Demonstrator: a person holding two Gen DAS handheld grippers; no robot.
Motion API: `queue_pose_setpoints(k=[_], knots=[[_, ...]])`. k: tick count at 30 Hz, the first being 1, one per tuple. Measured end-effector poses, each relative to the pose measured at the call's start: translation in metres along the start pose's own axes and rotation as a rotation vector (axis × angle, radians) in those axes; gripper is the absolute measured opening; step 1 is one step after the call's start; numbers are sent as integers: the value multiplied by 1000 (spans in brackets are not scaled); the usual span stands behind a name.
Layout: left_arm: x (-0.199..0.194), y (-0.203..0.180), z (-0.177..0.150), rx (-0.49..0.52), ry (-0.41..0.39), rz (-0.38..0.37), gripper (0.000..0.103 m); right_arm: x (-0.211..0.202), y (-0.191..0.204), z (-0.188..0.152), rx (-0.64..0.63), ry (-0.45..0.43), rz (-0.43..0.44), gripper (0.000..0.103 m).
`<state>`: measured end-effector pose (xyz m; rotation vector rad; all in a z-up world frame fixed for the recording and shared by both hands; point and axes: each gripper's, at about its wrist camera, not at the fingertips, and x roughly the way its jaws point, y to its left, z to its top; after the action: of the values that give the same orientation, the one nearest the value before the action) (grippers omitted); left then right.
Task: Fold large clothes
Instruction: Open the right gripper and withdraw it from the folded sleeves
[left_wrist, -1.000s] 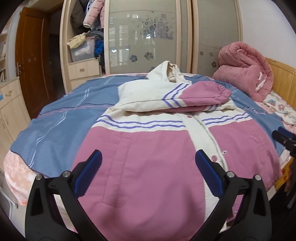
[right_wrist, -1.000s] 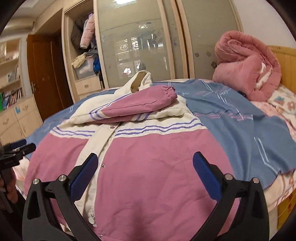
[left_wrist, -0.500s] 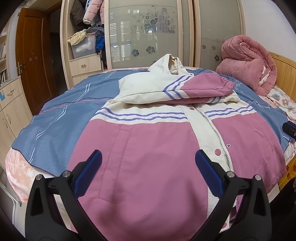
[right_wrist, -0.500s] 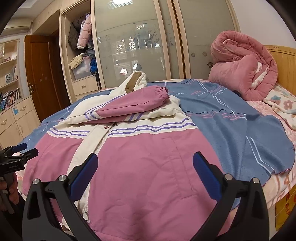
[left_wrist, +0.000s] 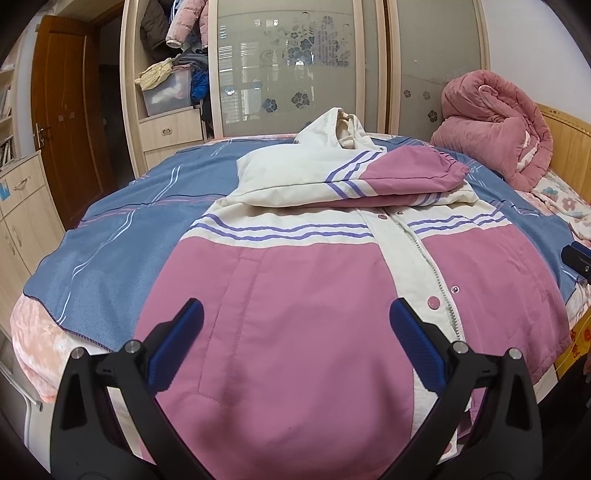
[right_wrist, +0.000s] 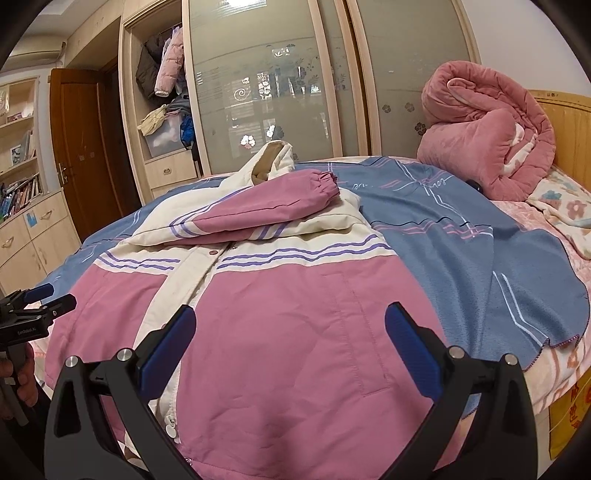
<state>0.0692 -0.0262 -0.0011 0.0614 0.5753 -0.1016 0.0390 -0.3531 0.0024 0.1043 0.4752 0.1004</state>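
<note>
A pink and cream hooded jacket (left_wrist: 303, 288) lies front-up on the bed, its sleeves (left_wrist: 402, 173) folded across the chest below the cream hood (left_wrist: 336, 129). The same jacket (right_wrist: 295, 325) fills the right wrist view, sleeve (right_wrist: 273, 206) on top. My left gripper (left_wrist: 293, 332) hovers open over the jacket's lower left half, nothing between its blue pads. Over the lower right half, my right gripper (right_wrist: 288, 339) is open and holds nothing. The left gripper (right_wrist: 33, 310) also shows at the far left of the right wrist view.
A blue striped blanket (right_wrist: 461, 240) covers the bed under the jacket. A rolled pink quilt (right_wrist: 487, 129) sits at the wooden headboard (right_wrist: 569, 125) on the right. A wardrobe with glass sliding doors (left_wrist: 288, 66) and open shelves of clothes stands behind; a brown door (left_wrist: 62, 122) is at left.
Both grippers have drawn back and tilted up slightly from the jacket's hem, so more of the wardrobe shows. Both stay open. The jacket has not moved.
</note>
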Motion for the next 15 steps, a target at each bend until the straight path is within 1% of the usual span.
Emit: queue_pose_setpoints(k=[5, 6, 8, 10, 12, 14, 15], knots=[[0, -3, 2, 6, 3, -8, 101, 3, 1, 2, 48, 10, 41, 102], [1, -4, 3, 6, 1, -9, 101, 5, 2, 3, 48, 18, 35, 102], [4, -3, 4, 5, 5, 1, 101, 13, 4, 3, 52, 53, 17, 102], [9, -1, 7, -8, 16, -4, 101, 19, 6, 6, 57, 78, 29, 102], [15, 2, 15, -25, 28, -10, 101, 24, 10, 13, 53, 97, 25, 102], [23, -1, 36, -20, 42, -21, 101, 32, 15, 26, 41, 126, 29, 102], [26, -4, 46, -10, 41, -27, 101, 37, 19, 38, 30, 136, 32, 102]])
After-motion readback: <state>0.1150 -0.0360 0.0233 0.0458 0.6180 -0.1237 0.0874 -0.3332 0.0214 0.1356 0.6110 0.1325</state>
